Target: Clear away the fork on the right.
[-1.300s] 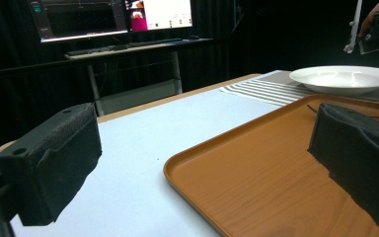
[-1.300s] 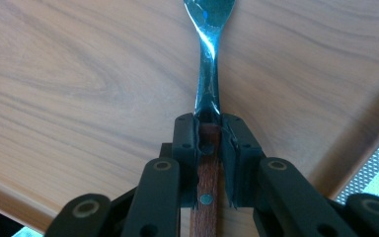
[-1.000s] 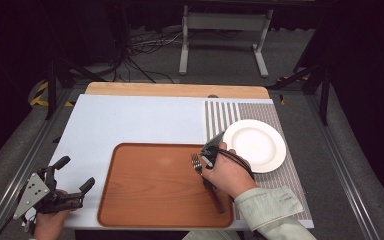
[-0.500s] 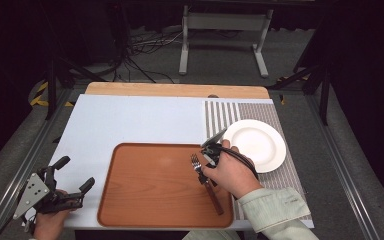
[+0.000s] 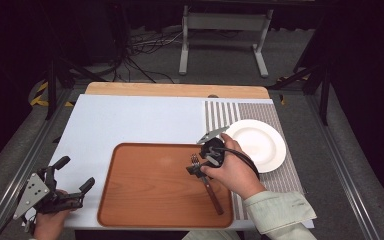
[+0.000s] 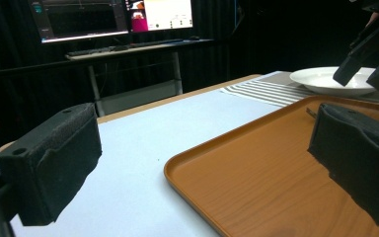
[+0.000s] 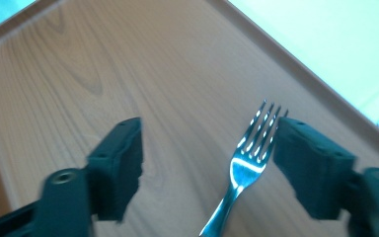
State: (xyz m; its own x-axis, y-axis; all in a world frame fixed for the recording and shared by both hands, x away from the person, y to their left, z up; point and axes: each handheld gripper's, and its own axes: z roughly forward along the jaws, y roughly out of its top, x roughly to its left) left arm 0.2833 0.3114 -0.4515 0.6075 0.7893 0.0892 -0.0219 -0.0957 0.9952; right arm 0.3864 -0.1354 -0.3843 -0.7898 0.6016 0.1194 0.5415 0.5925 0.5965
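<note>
High view: one tray (image 5: 150, 190) on the counter (image 5: 130, 120), one fork (image 5: 207, 182) lying on it, one plate (image 5: 260, 142) beside it. Left tongs (image 5: 72, 175) open, empty. Left gripper view: jaws wide apart. Right gripper view: right tongs (image 7: 207, 163) just opening, fork (image 7: 249, 163) lying between, unpressed

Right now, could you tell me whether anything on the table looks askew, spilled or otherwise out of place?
Nothing is spilled or damaged. The fork lies at a slant on the brown tray, between the open jaws of the right tool, which have just been opening. The white plate sits empty on the striped mat.
</note>
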